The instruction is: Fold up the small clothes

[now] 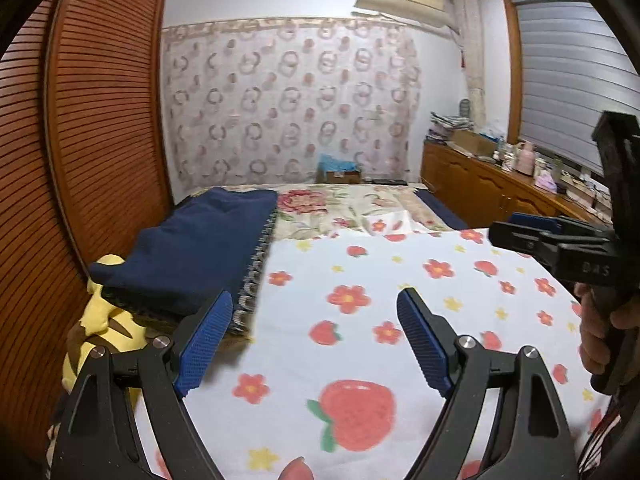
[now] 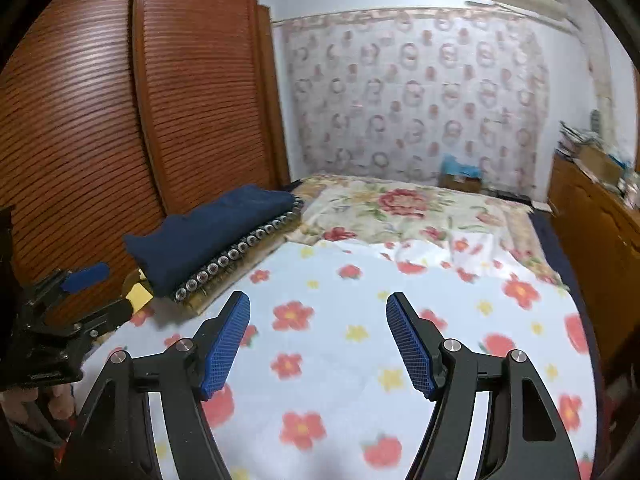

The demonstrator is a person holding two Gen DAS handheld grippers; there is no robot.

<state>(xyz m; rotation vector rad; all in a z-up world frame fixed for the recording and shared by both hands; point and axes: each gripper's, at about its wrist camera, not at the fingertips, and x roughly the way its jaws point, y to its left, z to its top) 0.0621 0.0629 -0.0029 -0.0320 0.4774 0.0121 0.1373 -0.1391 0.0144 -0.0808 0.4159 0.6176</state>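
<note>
Lying folded at the left edge of the bed (image 2: 440,220), the navy garment (image 2: 208,232) sits on top of a patterned mat with a row of ring shapes (image 2: 236,254) along its side, seemingly parked there as finished work, out of the way. A yellow soft toy (image 1: 104,320) peeks from beneath that pile. Spread over the near part of the bed is a white blanket with strawberries and flowers (image 1: 400,300), flat and bare, likely kept as folding space. Both tools hover above it: the left gripper (image 1: 316,340) has its fingers wide apart with nothing between them, and the right gripper (image 2: 318,340) is likewise spread and empty. Against the far curtain, a cardboard box (image 1: 340,174) holds something blue; what it is I cannot tell.
</note>
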